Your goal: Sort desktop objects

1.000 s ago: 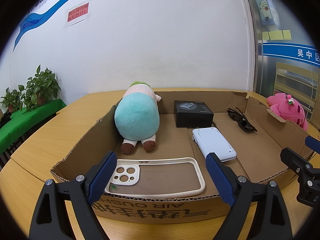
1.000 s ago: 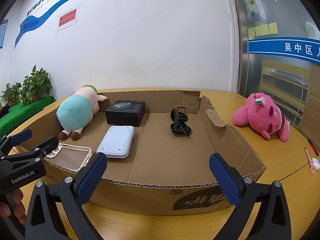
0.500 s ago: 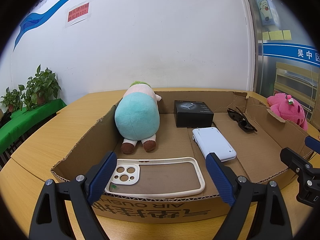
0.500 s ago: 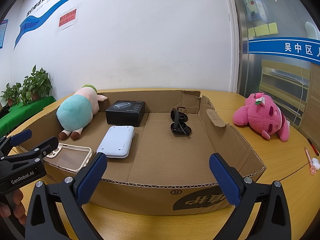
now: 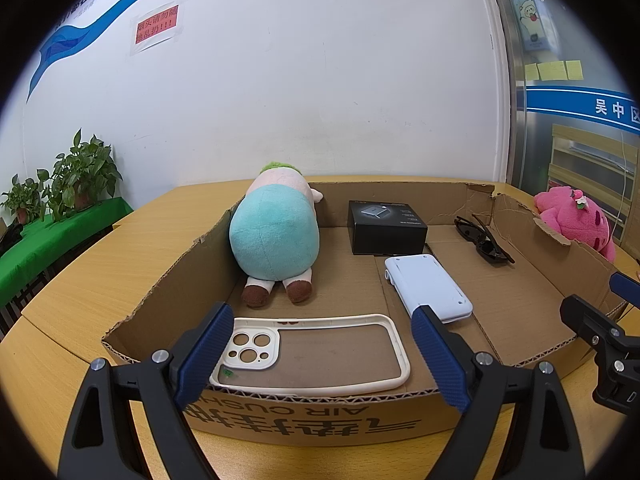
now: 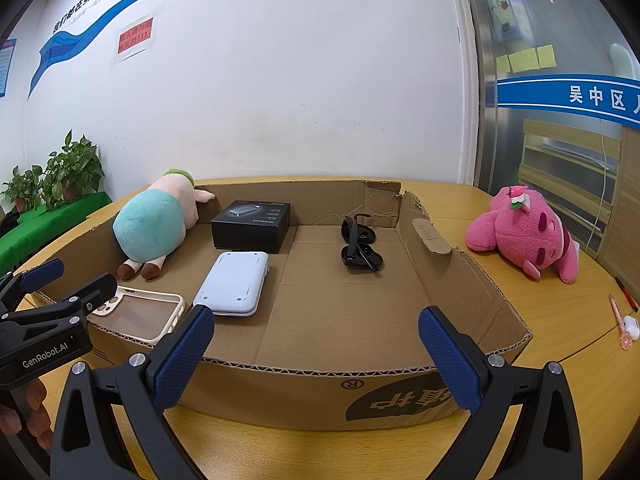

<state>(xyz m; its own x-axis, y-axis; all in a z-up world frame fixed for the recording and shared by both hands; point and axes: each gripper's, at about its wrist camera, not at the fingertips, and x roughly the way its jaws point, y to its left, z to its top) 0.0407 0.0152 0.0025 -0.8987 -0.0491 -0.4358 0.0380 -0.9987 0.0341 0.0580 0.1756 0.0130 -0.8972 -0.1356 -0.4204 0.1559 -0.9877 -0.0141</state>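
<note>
I hold both tools just short of the near wall of a shallow brown cardboard tray (image 5: 168, 280) on the round wooden worktop (image 5: 80, 280). My left tool (image 5: 320, 348) has its blue-padded fingers spread wide and grips nothing; between them, at 12 o'clock and just inside the near wall, a cream rubber phone case (image 5: 316, 354) lies flat with its camera cut-outs to the left. At 11 o'clock from that tool a teal-and-cream plush toy with brown feet (image 5: 276, 240) lies along the tray's left wall, feet toward me. Near 12 o'clock, by the far wall, stands a small black printed carton (image 5: 386, 230), and just in front of it, apart from it, a white rectangular plastic device (image 5: 428, 288) lies flat. At 1 o'clock a folded pair of black sunglasses (image 5: 484, 240) rests near the far right corner.

My right tool (image 6: 320, 356) is likewise held wide apart and carries nothing; in its view the tray (image 6: 460, 280) lies ahead, its floor bare directly in front of the tool. From left to right there: my left tool (image 6: 72, 276) at 9 o'clock, the phone case (image 6: 140, 314), the plush toy (image 6: 156, 228), the white device (image 6: 234, 286), the black carton (image 6: 252, 226) and the sunglasses (image 6: 360, 248) at 12 o'clock. Outside the tray, at 2 o'clock, a bright pink plush toy (image 6: 528, 236) lies on the worktop (image 6: 560, 320), well apart from everything boxed. At 3 o'clock, near the edge, lies a pink pen (image 6: 620, 326).
</note>
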